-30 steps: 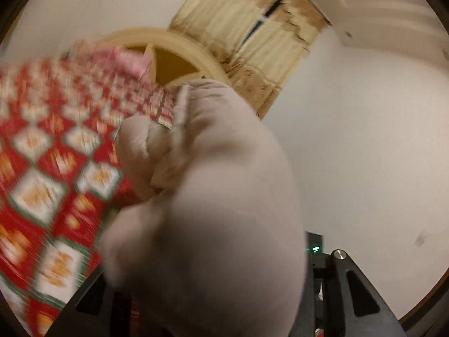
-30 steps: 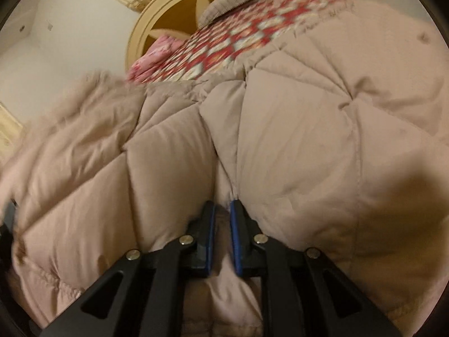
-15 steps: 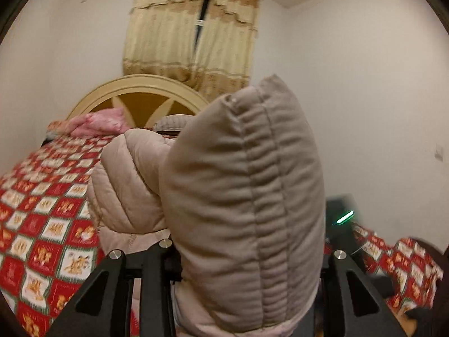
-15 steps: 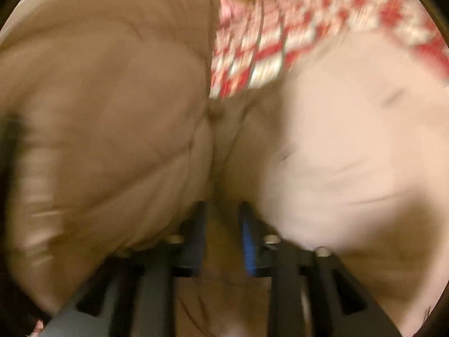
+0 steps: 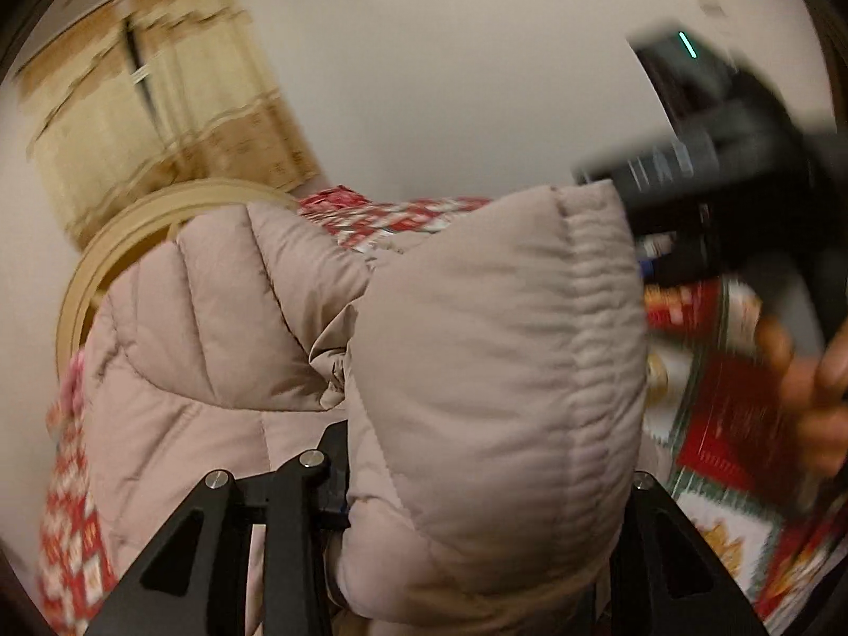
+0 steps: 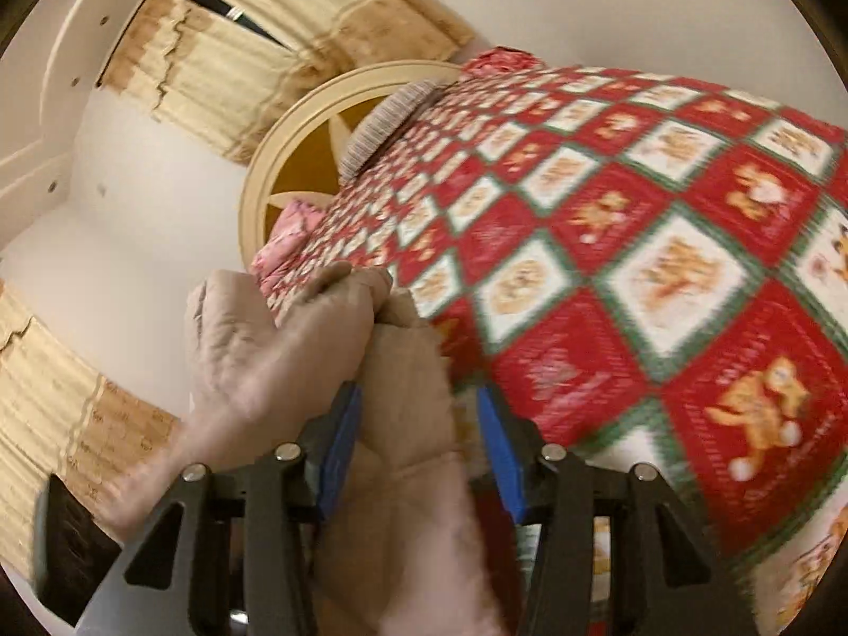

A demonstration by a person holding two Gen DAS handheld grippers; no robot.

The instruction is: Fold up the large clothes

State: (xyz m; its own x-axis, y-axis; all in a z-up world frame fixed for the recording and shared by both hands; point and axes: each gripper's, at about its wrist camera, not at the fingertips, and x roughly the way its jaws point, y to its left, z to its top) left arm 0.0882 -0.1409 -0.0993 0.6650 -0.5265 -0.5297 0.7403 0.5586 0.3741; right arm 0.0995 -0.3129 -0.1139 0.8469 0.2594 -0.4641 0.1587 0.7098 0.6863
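A puffy beige quilted jacket (image 5: 493, 371) fills the left wrist view. My left gripper (image 5: 477, 487) is shut on a thick fold of it and holds it up over the bed; its right finger is hidden behind the padding. In the right wrist view my right gripper (image 6: 418, 445) stands open. A bunched strip of the same jacket (image 6: 403, 413) runs between its blue pads (image 6: 339, 445). That left pad touches the cloth and the right pad stands off it. The black right gripper (image 5: 715, 169) and a hand (image 5: 805, 387) show blurred at the right edge of the left wrist view.
A bed with a red, white and green patterned cover (image 6: 636, 244) spreads under and beyond the jacket. At its far end are a round cream headboard (image 6: 297, 159), a striped pillow (image 6: 387, 122) and pink bedding (image 6: 291, 228). Yellow curtains (image 6: 297, 37) hang on the white wall behind.
The right jaws have parted from a tight pinch, and the jacket that filled that view is now a strip between them with the bed exposed. The left gripper rolled and swung, keeping its fold.
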